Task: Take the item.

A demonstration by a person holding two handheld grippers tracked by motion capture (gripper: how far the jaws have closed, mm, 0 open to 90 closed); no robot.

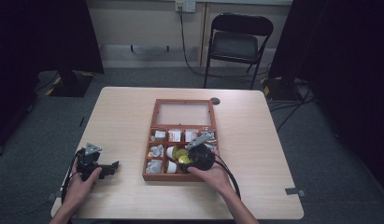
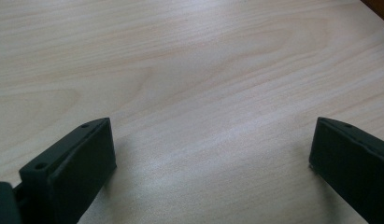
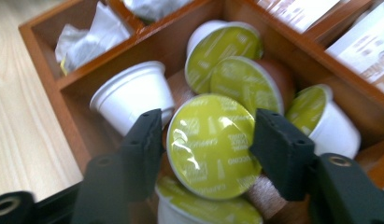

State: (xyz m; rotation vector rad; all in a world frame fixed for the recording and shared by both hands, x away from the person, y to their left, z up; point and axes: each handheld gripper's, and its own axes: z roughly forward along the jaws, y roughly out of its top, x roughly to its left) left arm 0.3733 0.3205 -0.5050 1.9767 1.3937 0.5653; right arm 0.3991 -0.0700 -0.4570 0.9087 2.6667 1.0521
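Note:
A wooden compartment box (image 1: 146, 161) lies open in the middle of the table. One compartment holds several coffee capsules with yellow-green foil lids (image 3: 236, 77), and a white capsule (image 3: 133, 93) lies on its side. My right gripper (image 3: 208, 128) reaches into that compartment (image 1: 186, 157). Its jaws stand on either side of one green-lidded capsule (image 3: 210, 149) and touch its rim, with the foil facing the camera. My left gripper (image 1: 114, 167) rests on the table left of the box, jaws wide apart (image 2: 210, 135) with bare wood between them.
Other compartments hold wrapped tea bags (image 3: 87, 39) and paper sachets (image 3: 367, 51). The box's glass-paned lid (image 1: 184, 113) lies flat behind it. A black folding chair (image 1: 236, 42) stands beyond the table's far edge. Light wood tabletop (image 1: 124, 116) lies to the left.

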